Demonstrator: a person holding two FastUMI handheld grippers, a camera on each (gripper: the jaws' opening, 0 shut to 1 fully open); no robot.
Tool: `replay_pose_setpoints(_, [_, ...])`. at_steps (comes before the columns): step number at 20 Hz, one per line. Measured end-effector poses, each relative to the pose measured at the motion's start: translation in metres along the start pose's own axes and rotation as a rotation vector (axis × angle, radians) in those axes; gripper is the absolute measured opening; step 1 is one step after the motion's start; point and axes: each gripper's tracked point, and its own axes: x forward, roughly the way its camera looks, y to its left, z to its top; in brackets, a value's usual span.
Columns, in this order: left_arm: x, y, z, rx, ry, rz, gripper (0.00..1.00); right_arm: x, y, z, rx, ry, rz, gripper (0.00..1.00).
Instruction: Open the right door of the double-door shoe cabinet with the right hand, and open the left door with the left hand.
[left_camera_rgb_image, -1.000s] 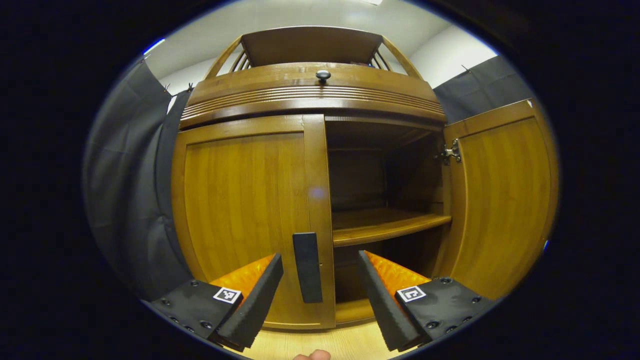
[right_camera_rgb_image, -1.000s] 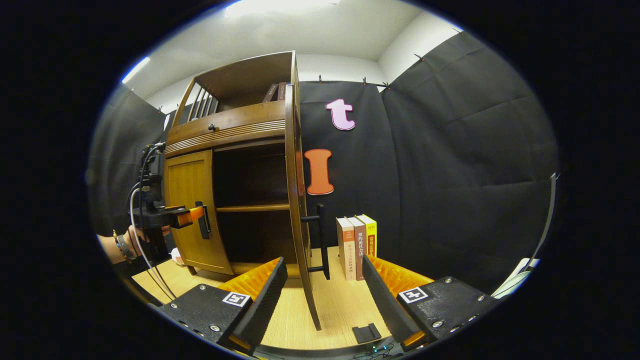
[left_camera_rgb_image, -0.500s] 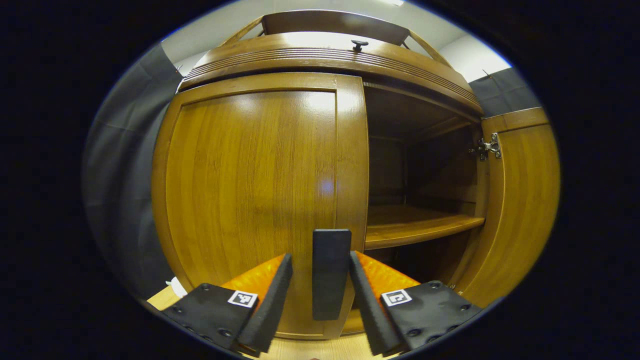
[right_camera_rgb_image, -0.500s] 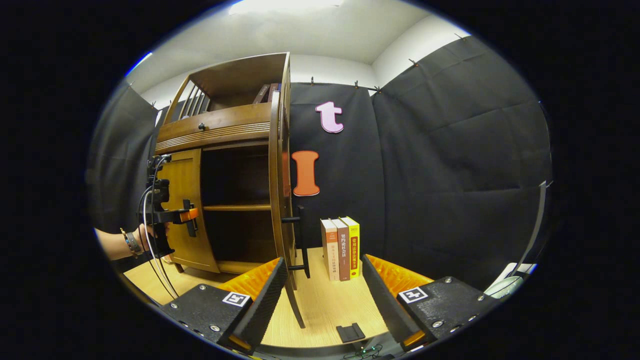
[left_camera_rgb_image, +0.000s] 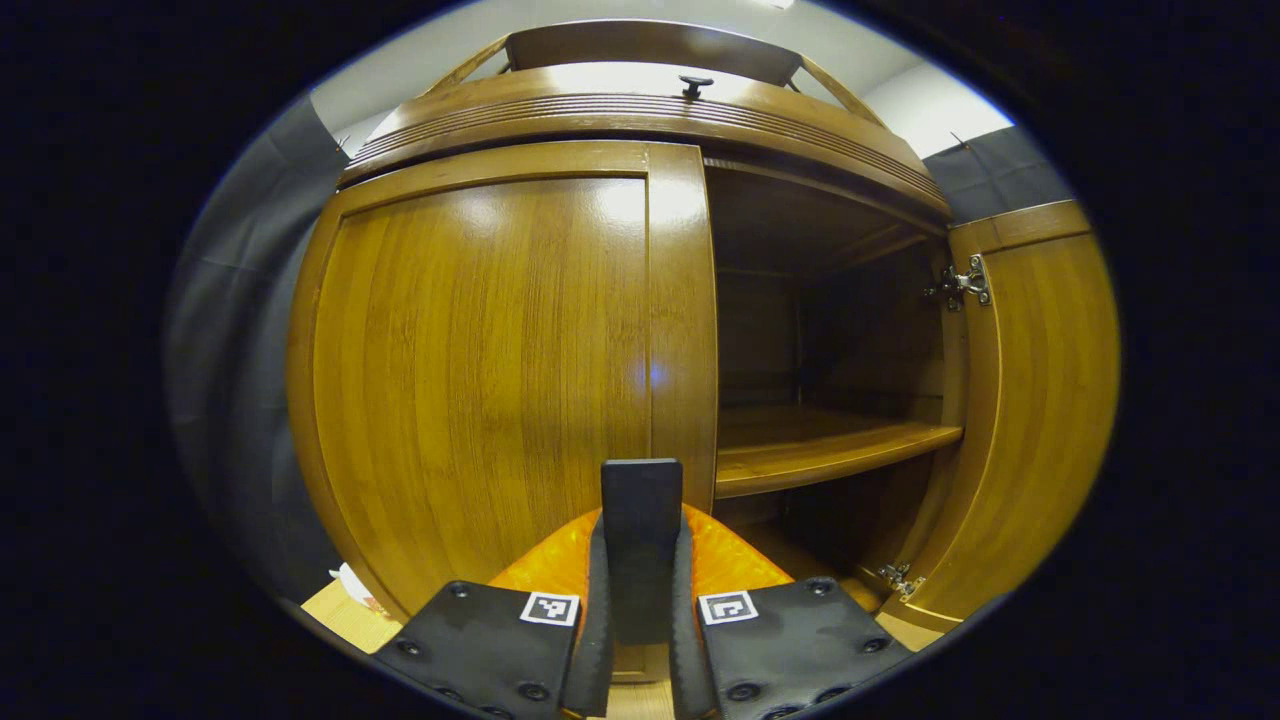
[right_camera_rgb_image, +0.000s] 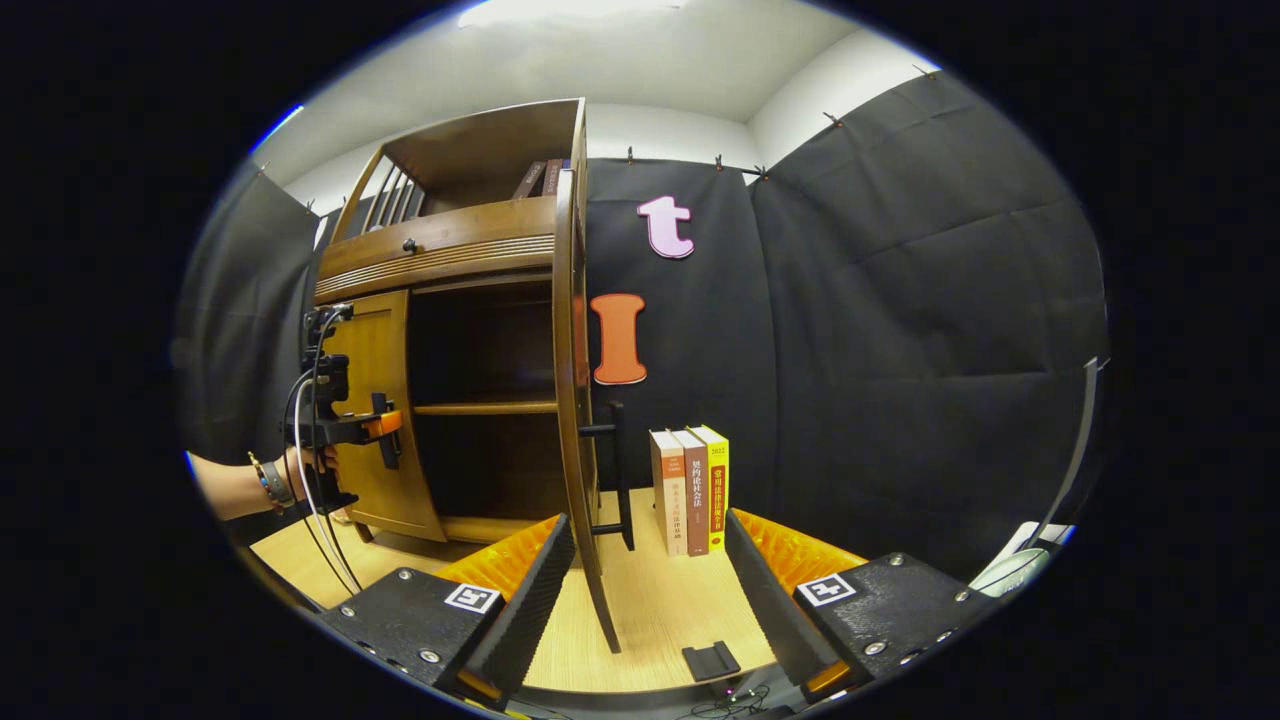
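Wooden double-door shoe cabinet (right_camera_rgb_image: 450, 300) on a light wood table (right_camera_rgb_image: 660, 600), right door open, left door closed.

The cabinet stands against the booth's black cloth wall under a white ceiling. Its right door (right_camera_rgb_image: 575, 400) swings wide, edge-on in the right gripper view, baring a dark interior with one shelf (left_camera_rgb_image: 820, 455). The left door (left_camera_rgb_image: 480, 370) sits flush; the left tongs (left_camera_rgb_image: 640, 610) are clamped on its black handle (left_camera_rgb_image: 641, 500). The right tongs (right_camera_rgb_image: 645, 590) hang apart, empty, near the open door's black handle (right_camera_rgb_image: 620, 470). Three upright books (right_camera_rgb_image: 690, 490) stand just beside that door; their spine lettering is too small to read. Printed square markers sit on the tongs.
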Motion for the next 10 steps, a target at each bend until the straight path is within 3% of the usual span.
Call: replay_pose_setpoints(10, [-0.087, 0.016, 0.005, 0.026, 0.025, 0.005, 0.28, -0.007, 0.018, 0.003, -0.023, -0.008, 0.039, 0.92])
